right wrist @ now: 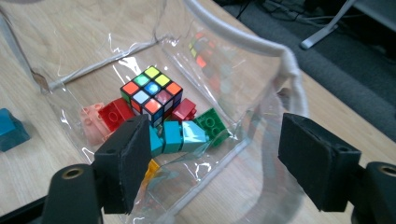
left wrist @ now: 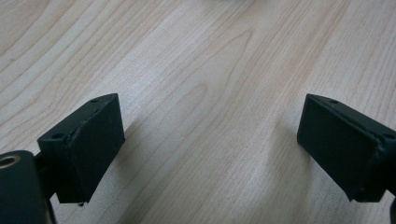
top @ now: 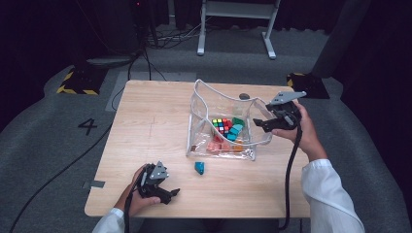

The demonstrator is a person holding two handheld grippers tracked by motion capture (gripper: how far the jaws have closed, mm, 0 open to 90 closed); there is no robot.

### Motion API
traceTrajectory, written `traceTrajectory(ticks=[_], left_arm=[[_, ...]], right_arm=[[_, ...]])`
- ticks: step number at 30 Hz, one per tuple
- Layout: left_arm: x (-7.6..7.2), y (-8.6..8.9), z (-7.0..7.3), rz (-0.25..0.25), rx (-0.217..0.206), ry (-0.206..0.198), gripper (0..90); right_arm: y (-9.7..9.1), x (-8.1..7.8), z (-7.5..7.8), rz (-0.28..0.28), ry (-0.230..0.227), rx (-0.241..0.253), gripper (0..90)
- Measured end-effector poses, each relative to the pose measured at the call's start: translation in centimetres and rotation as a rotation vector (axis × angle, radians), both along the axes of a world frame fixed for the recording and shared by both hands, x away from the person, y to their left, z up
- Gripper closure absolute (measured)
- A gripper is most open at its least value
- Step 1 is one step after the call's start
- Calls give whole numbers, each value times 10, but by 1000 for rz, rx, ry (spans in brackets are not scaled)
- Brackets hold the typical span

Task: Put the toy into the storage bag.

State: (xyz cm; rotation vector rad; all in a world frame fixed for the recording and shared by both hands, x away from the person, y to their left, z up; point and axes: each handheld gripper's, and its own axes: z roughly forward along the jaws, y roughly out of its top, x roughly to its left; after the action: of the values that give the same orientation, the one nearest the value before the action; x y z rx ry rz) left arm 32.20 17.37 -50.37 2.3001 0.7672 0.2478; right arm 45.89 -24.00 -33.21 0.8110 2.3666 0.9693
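A clear plastic bag (top: 203,104) with a white rim (right wrist: 289,60) stands open on the wooden table (top: 145,126). In it lie a colour cube (top: 221,125) (right wrist: 152,91) and several toy bricks: red (right wrist: 114,114), pink (right wrist: 92,122), teal (right wrist: 180,135) and green (right wrist: 212,125). My right gripper (top: 257,124) (right wrist: 210,158) hovers at the bag's right side, open, with the bag's wall and rim between the jaws but not pinched. A lone teal brick (top: 199,167) (right wrist: 10,130) lies in front of the bag. My left gripper (top: 172,194) (left wrist: 210,149) rests near the front edge, open over bare wood.
A small dark round object (top: 244,96) sits on the table behind the bag. Beyond the table are grey carpet, cables (top: 145,63) and a white desk frame (top: 238,29). The bag takes up the table's right half.
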Motion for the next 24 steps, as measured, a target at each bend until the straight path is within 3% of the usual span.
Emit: traceTrajectory(ticks=[10, 18, 24], left_arm=[[0, 0, 0, 0, 0, 0, 75], [0, 0, 0, 0, 0, 0, 76], [0, 0, 0, 0, 0, 0, 75]], right_arm=[[-27, -27, 14, -12, -68, 62, 248], [-46, -49, 14, -35, -114, 63, 247], [-55, -64, 7, -36, -115, 59, 245]])
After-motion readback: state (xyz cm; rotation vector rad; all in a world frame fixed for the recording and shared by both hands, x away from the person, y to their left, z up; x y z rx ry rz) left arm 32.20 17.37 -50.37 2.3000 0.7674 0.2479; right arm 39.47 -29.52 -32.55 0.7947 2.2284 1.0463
